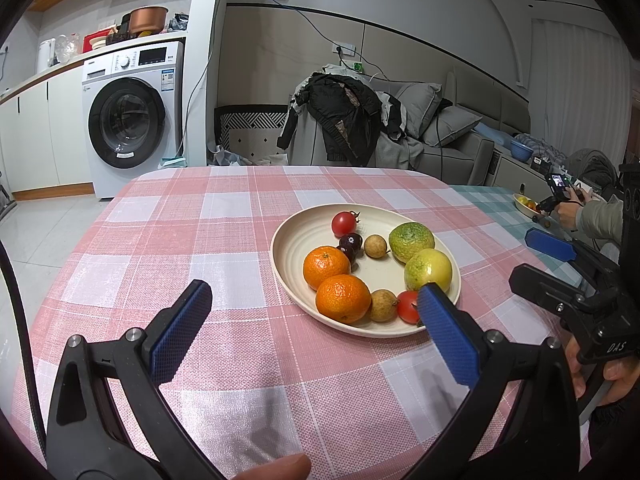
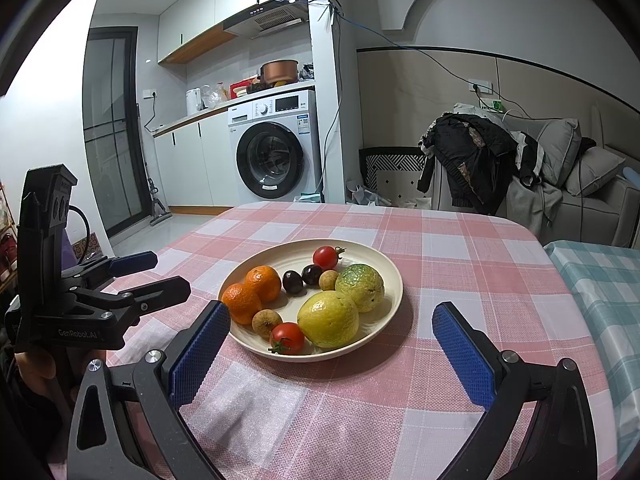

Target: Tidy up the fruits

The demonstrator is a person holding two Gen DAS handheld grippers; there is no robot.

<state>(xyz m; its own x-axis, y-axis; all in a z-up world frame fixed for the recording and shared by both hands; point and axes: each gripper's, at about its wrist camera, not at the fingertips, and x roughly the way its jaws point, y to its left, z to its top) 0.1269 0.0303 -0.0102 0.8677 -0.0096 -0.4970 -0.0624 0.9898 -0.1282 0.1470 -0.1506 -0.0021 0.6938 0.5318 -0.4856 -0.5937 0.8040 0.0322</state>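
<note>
A cream plate (image 1: 296,224) (image 2: 384,264) sits on the pink checked tablecloth. It holds two oranges (image 1: 342,298) (image 2: 241,303), two yellow-green fruits (image 1: 428,270) (image 2: 328,318), two red tomatoes (image 1: 344,223) (image 2: 287,337), two small brown fruits (image 1: 375,246) (image 2: 266,322) and two dark cherries (image 1: 350,242) (image 2: 293,282). My left gripper (image 1: 314,300) is open and empty, near the plate's near-left side. My right gripper (image 2: 332,312) is open and empty, hovering just before the plate. Each gripper also shows in the other's view, the right one (image 1: 548,256) and the left one (image 2: 156,276).
A second table with a teal checked cloth (image 2: 600,280) adjoins on the right. Another person with a device and a small fruit bowl (image 1: 526,204) is at far right. A washing machine (image 1: 128,120) and a sofa piled with clothes (image 1: 360,120) stand beyond the table.
</note>
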